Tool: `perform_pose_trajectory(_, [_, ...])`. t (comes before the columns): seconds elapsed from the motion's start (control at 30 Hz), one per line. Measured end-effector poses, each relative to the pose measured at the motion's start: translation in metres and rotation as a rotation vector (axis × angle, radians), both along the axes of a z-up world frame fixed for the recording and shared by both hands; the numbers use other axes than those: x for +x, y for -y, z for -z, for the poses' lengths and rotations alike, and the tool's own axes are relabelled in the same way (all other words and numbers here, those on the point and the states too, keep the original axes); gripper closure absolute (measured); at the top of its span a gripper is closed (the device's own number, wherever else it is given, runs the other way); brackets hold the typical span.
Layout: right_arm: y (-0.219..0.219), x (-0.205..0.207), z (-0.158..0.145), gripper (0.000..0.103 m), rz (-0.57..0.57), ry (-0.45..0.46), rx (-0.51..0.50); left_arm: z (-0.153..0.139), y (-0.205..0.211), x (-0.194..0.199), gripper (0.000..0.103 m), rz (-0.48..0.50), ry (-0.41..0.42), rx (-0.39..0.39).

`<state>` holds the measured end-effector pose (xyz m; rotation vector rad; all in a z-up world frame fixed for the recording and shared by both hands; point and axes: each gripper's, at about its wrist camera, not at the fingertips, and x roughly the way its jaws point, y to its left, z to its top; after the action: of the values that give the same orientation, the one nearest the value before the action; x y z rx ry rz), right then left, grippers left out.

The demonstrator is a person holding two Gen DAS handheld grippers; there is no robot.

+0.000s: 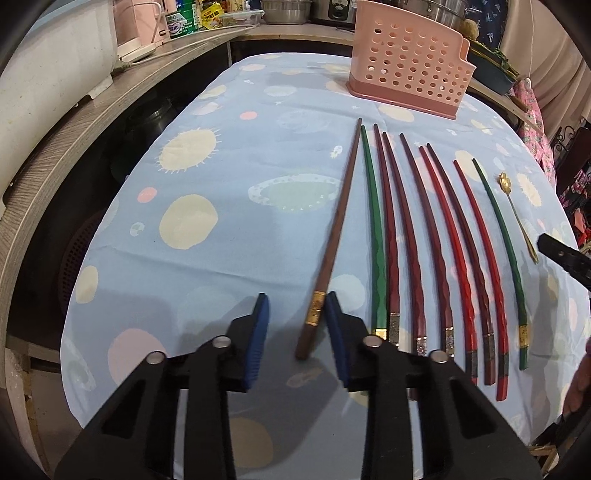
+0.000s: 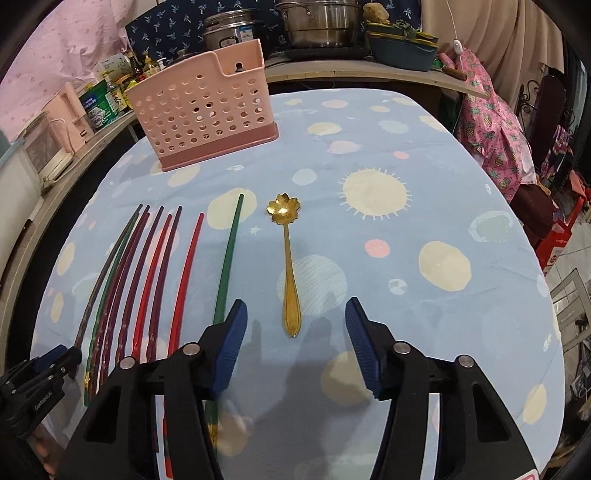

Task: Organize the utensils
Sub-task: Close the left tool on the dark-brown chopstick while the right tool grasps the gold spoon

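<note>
Pickup was under way: left claw point(image 1: 297, 314) stood spread around the brown chopstick point(image 1: 334, 236), right claw point(image 2: 295, 325) spread astride the gold spoon point(image 2: 287, 258); closing seemed next.

A lived-in home kitchen. Ahead of the tongs, past the desk point(image 2: 424, 177) with its planet-print cloth, a wooden counter point(image 1: 92, 122) curves round, crowded with steel pots point(image 2: 317, 26), sauce bottles point(image 2: 138, 68), food packets point(image 1: 212, 16) and a pink appliance point(image 1: 136, 26). A pink perforated holder point(image 2: 201, 107) stands on the desk's far side; chopsticks point(image 1: 410, 240) and a gold flower spoon point(image 2: 286, 251) lie nearer. To the right of the tongs hang a curtain point(image 2: 498, 33) and a pineapple-print cloth point(image 2: 491, 125).
</note>
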<state>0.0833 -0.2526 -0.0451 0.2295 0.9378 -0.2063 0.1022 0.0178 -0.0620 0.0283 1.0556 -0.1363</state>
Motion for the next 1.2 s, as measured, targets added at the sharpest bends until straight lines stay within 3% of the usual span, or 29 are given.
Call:
perform_pose_trajectory(0.13, [0.006,0.009,0.011,0.075,0.004,-0.018,0.044,0.0,0.001,0.001,0.085,0.004,-0.008,0.001])
perform_pose_trajectory(0.27, [0.005,0.011,0.012,0.078,-0.005,-0.006,0.026,0.0,0.002,0.003,0.085,0.002,-0.012,-0.001])
perform_pose_trajectory(0.4, [0.005,0.011,0.012,0.091,-0.011,-0.004,0.028,0.0,0.003,0.002,0.085,0.001,-0.008,0.006])
perform_pose_trajectory(0.77, [0.0,-0.006,-0.012,0.093,-0.017,0.048,0.0,-0.012,0.0,-0.002,0.093,-0.004,-0.003,-0.024])
perform_pose_trajectory(0.8, [0.001,-0.008,-0.016,0.093,-0.015,0.057,-0.002,-0.016,0.0,-0.003,0.093,-0.002,0.003,-0.028])
perform_pose_trajectory(0.83, [0.002,-0.01,-0.02,0.102,-0.013,0.064,-0.002,-0.019,0.0,-0.004,0.093,0.0,0.01,-0.032])
perform_pose_trajectory(1.1, [0.013,-0.02,-0.048,0.102,0.018,0.124,-0.025,-0.052,-0.004,-0.006,0.095,-0.002,0.062,-0.081])
perform_pose_trajectory(1.2, [0.015,-0.019,-0.044,0.102,0.001,0.1,-0.007,-0.064,-0.005,-0.007,0.095,-0.003,0.092,-0.089])
